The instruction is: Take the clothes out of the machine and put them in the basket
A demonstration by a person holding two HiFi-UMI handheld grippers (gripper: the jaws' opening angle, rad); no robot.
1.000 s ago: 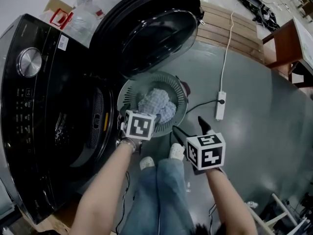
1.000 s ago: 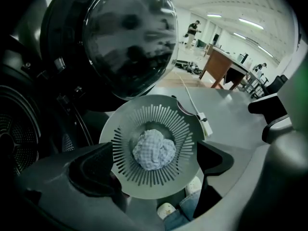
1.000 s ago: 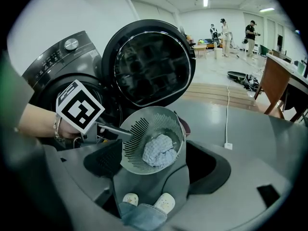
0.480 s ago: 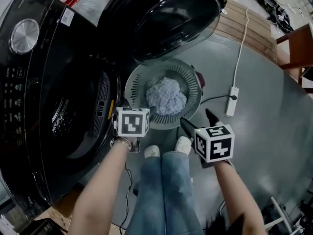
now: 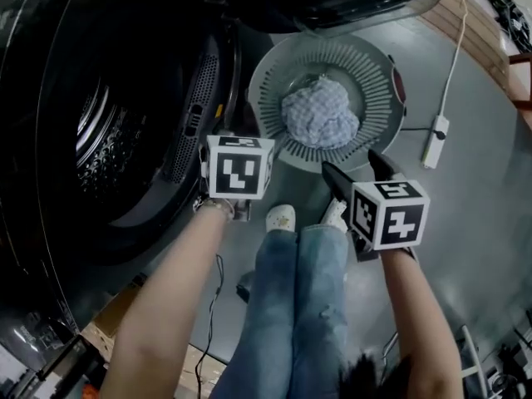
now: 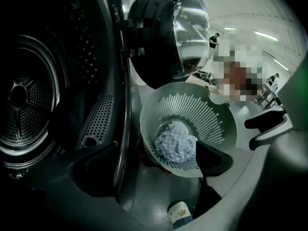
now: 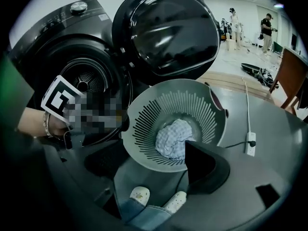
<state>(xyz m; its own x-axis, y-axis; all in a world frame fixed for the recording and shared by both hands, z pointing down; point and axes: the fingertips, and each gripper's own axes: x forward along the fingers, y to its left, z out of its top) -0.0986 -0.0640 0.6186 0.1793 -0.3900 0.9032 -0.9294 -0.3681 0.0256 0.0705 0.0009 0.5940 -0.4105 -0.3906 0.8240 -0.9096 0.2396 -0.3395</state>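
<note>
Nearest to me, the person's blue jeans and white clogs are showing on the grey floor, toes pointing at the basket. Both arms are reaching forward and down. The left gripper is hanging just in front of the machine's round opening, between the machine and the basket. Its jaws are standing apart with nothing clamped between them. The right gripper is hovering over the floor just short of the basket's near rim. Its two black jaws are spread wide too, pads touching nothing.

Just beyond the jaws, the round pale-green slatted laundry basket is sitting on the floor. It is right beside the machine's front and under the swung-open door. A bundled blue-and-white checked cloth is lying in the middle of the basket's bottom, clear of both grippers.

To the left, the black front-loading machine is gaping open, its perforated metal drum looking dark inside. The domed glass door is standing out above the basket.

Past the basket's right side, a white power strip is lying on the floor with its cable running away from it. At the far end of the room, two people are standing.
</note>
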